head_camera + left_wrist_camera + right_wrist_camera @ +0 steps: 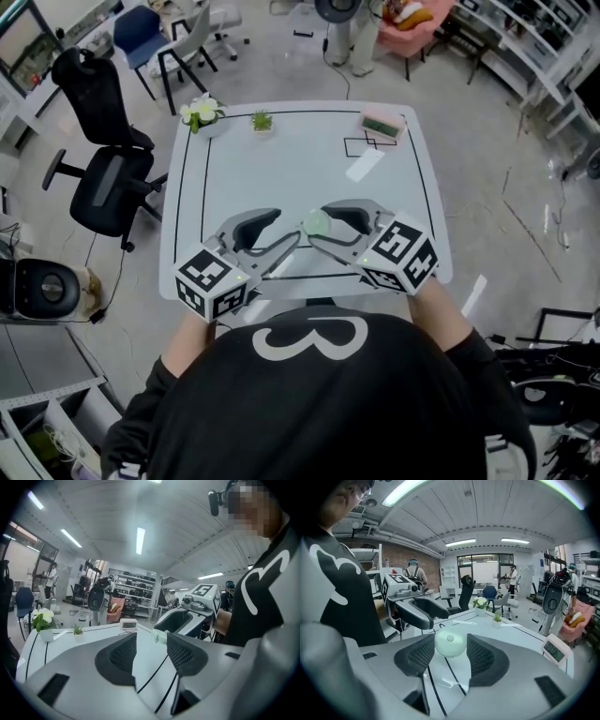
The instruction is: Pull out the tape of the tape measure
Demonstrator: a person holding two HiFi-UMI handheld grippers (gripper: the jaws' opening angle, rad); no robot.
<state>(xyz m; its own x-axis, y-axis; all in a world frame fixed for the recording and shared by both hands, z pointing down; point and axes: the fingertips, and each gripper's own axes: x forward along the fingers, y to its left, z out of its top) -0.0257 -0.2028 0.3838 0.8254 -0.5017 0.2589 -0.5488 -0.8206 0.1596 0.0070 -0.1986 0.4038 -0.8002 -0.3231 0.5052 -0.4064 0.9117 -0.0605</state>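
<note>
1. The bench (pixel 281 169) is a white top with a black line running just inside its rim. Both grippers hang over its near edge, close to the person's chest.
2. A flower pot (pixel 202 114), a small plant (pixel 262 120) and a small clock (pixel 382 124) stand in a row along the far edge, well apart from the grippers. The stretch of bench between them and the grippers is bare white top.
3. A black office chair (pixel 103 178) stands off the bench's left side, apart from the edge. There is open floor to the right.
4. The right gripper (pixel 319 228) has its fingers clamped on the tape measure (pixel 450 642). It is held off the bench, over the near black line.
5. The tape measure is a pale green round disc, gripped across its rim. The flat face with the centre button tilts up toward the right gripper's camera. The round case shows no long axis, and I can't tell which way the tape slot points.
6. The left gripper (pixel 286 228) faces the right one tip to tip, just beside the case. Its fingers are apart, with nothing pressed between the pads. The left gripper view shows a green sliver of the case (pixel 161 637) past one fingertip.
</note>
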